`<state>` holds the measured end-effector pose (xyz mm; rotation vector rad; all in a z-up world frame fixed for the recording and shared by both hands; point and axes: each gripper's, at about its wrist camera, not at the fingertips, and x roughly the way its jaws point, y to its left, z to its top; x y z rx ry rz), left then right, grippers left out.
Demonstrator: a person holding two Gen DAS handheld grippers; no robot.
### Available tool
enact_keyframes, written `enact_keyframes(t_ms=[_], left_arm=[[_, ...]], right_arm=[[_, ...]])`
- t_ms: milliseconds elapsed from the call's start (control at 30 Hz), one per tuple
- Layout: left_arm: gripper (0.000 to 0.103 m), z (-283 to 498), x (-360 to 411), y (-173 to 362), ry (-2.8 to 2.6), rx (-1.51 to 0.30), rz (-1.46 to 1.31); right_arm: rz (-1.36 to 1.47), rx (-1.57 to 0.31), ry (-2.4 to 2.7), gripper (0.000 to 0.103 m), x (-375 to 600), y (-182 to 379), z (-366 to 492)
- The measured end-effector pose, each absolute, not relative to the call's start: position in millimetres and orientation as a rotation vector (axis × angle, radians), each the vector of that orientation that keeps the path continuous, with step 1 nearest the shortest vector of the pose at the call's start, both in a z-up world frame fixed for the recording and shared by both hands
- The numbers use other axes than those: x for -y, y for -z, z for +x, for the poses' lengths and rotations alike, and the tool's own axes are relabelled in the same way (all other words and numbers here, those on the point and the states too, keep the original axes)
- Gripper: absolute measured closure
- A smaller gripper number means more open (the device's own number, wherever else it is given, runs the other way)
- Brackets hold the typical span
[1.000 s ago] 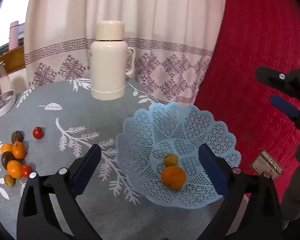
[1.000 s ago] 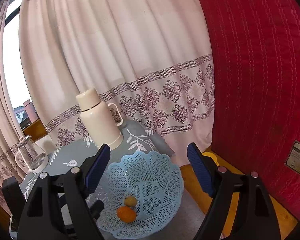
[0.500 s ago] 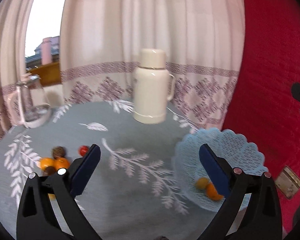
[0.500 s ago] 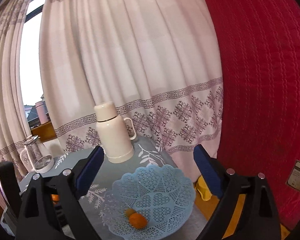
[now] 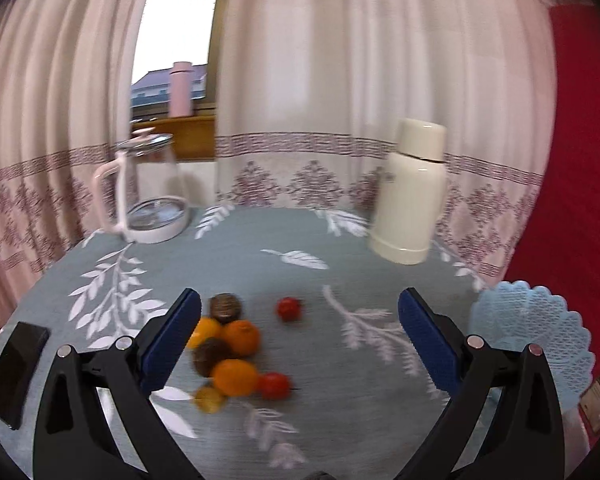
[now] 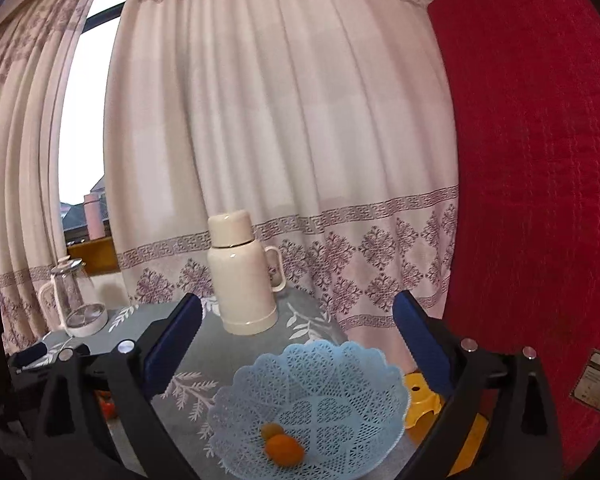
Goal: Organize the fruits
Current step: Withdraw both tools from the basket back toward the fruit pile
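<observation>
A cluster of small fruits lies on the grey leaf-print tablecloth (image 5: 268,280): oranges (image 5: 242,336) (image 5: 236,377), a dark brown fruit (image 5: 225,306), red tomatoes (image 5: 289,308) (image 5: 275,385) and a small yellow fruit (image 5: 209,398). My left gripper (image 5: 299,332) is open and empty above the table, with the cluster at its left finger. The light blue lace basket (image 5: 540,332) stands at the table's right edge. In the right wrist view the basket (image 6: 340,384) holds an orange (image 6: 284,449) and a small yellow fruit (image 6: 271,430). My right gripper (image 6: 298,340) is open and empty above the basket.
A cream thermos (image 5: 412,192) (image 6: 242,276) stands at the back right of the table. A glass pitcher (image 5: 148,188) (image 6: 74,300) stands at the back left. A black phone (image 5: 16,364) lies at the left edge. Curtains hang behind, a red quilted wall is to the right, a yellow stool (image 6: 420,400) stands below.
My left gripper has swung left, from over the basket to over the loose fruit cluster. My right gripper has tilted up and backed off slightly above the basket. Both stayed open.
</observation>
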<state>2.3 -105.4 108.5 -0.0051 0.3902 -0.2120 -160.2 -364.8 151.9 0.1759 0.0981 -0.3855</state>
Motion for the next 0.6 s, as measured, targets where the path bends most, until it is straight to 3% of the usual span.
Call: enact_keyframes(t_ms=[600], left_arm=[[0.003,50,21,-82,0.07,-0.497,-0.076]], right_arm=[[0.14,-0.231,0.237,0.007,325,-128,-135]])
